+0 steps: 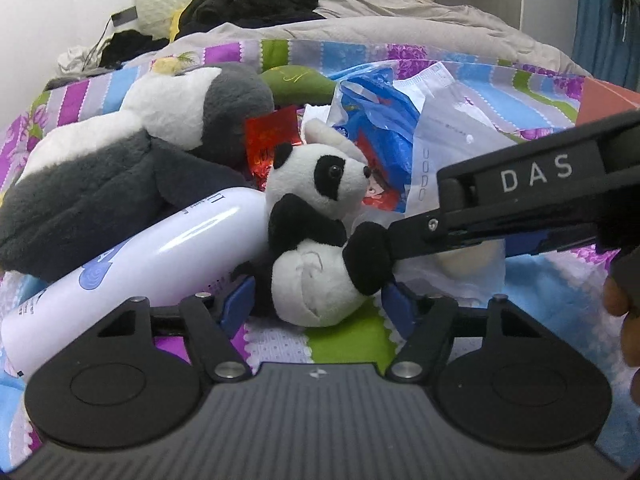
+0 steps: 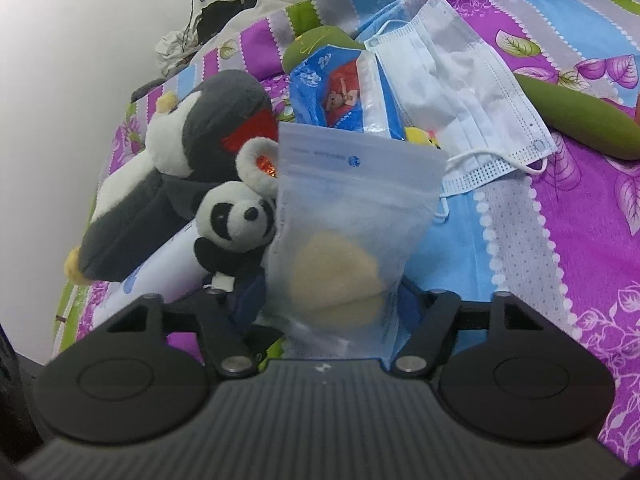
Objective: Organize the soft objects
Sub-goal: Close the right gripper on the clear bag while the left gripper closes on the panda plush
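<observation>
A small panda plush (image 1: 316,240) lies on the patterned bedspread (image 1: 344,340) between the blue pads of my left gripper (image 1: 316,304). Both pads touch its lower body. Behind it lie a big grey and white penguin plush (image 1: 100,184) and a white bottle (image 1: 160,256). My right gripper (image 2: 328,300) holds a frosted zip bag (image 2: 352,216) with beige sponges inside, its pads against the bag's two sides. The panda (image 2: 236,224) sits just left of the bag. In the left wrist view, the right gripper's black finger (image 1: 520,184) reaches in beside the panda's foot.
A blue tissue pack (image 2: 340,92), a face mask (image 2: 460,92), a red wrapper (image 1: 272,132) and a green plush piece (image 2: 580,116) crowd the bedspread. Black clothes (image 1: 248,0) and a grey blanket (image 1: 400,12) lie by the wall. A hand (image 1: 624,312) shows at the right edge.
</observation>
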A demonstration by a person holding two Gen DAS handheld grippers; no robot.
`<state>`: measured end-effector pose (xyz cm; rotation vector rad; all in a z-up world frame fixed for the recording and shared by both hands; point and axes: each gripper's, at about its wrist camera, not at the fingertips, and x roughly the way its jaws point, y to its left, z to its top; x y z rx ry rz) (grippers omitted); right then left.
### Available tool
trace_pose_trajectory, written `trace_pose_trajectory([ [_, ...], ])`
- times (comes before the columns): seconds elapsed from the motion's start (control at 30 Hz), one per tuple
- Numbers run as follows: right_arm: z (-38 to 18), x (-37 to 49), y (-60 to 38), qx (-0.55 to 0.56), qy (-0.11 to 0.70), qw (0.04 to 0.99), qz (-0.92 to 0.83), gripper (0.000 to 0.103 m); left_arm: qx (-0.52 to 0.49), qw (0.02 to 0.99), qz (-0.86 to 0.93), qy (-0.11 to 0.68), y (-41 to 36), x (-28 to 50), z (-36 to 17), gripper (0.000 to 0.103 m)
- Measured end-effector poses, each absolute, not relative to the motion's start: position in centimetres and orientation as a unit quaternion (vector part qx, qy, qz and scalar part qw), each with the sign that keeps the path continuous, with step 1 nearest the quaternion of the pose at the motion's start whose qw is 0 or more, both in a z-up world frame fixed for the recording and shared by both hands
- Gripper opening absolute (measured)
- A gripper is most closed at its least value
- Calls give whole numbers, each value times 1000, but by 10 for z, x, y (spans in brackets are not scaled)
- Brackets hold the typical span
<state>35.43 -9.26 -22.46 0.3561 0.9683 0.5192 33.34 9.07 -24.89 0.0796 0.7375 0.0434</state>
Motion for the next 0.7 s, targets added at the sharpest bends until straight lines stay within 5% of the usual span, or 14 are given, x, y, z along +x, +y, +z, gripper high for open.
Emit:
trace_pose_trajectory([
  [0.23,-218,345,-97,160,456,842,240,48,40,937,20,346,85,323,-246,52],
  [0.47,-210,332,-111,151,453,849,225,30,3,940,18,340,84,311,-237,44],
  [0.53,-206,327,-115,150,455,849,222,18,-7,939,18,342,82,305,-234,42],
  [0.7,-197,307,-126,134,455,854,213,14,-41,937,19,346,76,282,-225,40],
])
